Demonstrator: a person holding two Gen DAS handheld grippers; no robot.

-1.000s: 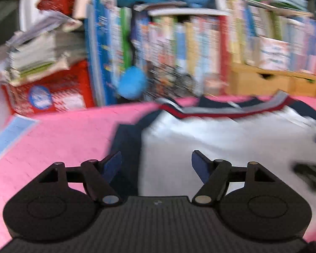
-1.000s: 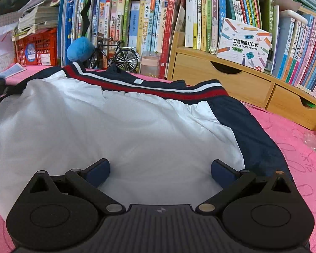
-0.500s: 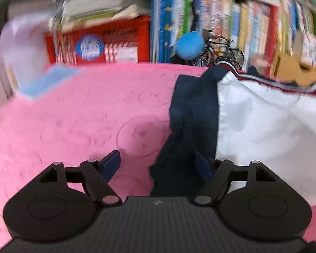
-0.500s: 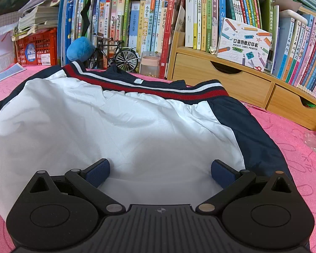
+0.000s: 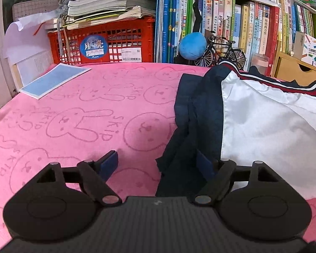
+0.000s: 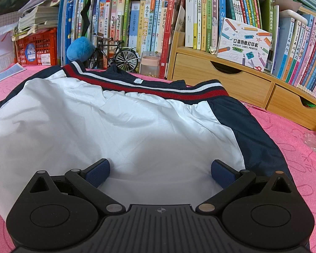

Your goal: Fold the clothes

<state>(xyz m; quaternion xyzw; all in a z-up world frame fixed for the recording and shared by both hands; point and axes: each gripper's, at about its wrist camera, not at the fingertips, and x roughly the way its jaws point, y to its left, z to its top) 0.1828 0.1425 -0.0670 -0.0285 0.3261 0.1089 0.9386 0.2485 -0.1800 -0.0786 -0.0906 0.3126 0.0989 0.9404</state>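
Red crate [image 5: 107,40] at the surface's back edge carries stacked papers [image 5: 107,2]; left tongs [image 5: 158,164] opening around the jacket's [image 6: 115,126] navy sleeve [image 5: 189,130], right tongs [image 6: 160,170] wide.

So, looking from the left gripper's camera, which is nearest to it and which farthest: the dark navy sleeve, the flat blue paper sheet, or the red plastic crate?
1. Dark navy sleeve: between the opening jaws of the left gripper, right of centre.
2. Flat blue paper sheet: far left on the pink cloth.
3. Red plastic crate: at the back, left.

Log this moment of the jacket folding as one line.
stage: sleeve pickup | left gripper: opening, navy sleeve between jaws | right gripper: open over jacket
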